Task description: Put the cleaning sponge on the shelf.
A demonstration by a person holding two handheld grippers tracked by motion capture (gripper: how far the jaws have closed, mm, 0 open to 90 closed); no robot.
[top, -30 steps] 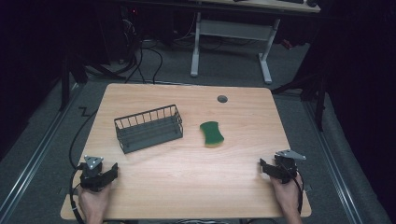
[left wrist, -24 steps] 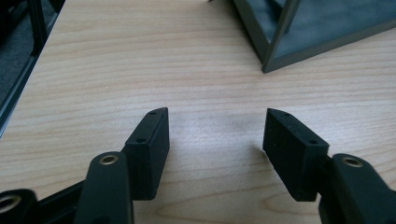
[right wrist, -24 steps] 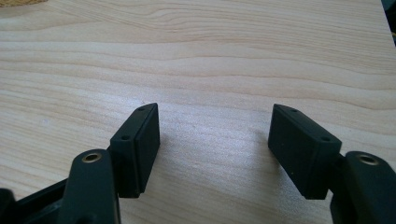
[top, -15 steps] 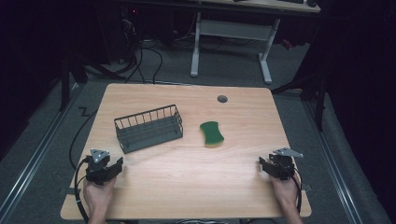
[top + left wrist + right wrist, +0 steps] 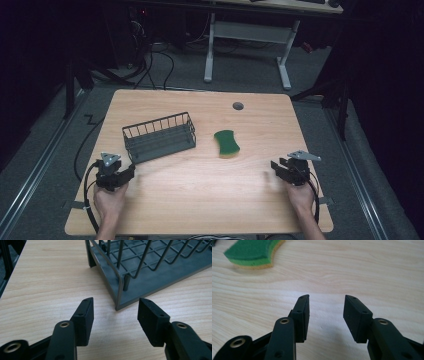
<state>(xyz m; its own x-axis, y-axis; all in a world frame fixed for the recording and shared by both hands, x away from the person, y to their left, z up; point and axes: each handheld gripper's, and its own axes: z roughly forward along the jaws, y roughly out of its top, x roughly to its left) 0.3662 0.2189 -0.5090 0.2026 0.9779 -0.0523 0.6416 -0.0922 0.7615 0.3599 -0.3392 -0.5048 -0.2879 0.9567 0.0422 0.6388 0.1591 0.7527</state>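
Left gripper (image 5: pixel 115 312) spread wide, lower left of the high view, just short of the wire basket's (image 5: pixel 159 136) corner. Right gripper (image 5: pixel 325 312) spread wide, lower right; green sponge (image 5: pixel 226 143) up-left, centre frame.

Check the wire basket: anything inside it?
The wire basket looks empty: bare grid floor in the left gripper view. Its far end lies outside that view.

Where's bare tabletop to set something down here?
Most room lies in the near middle of the table, between the left gripper and the right gripper, in front of the basket and sponge. The far strip behind them is bare up to the small round hole. Tightest: the left gripper's open fingers near the basket's corner.
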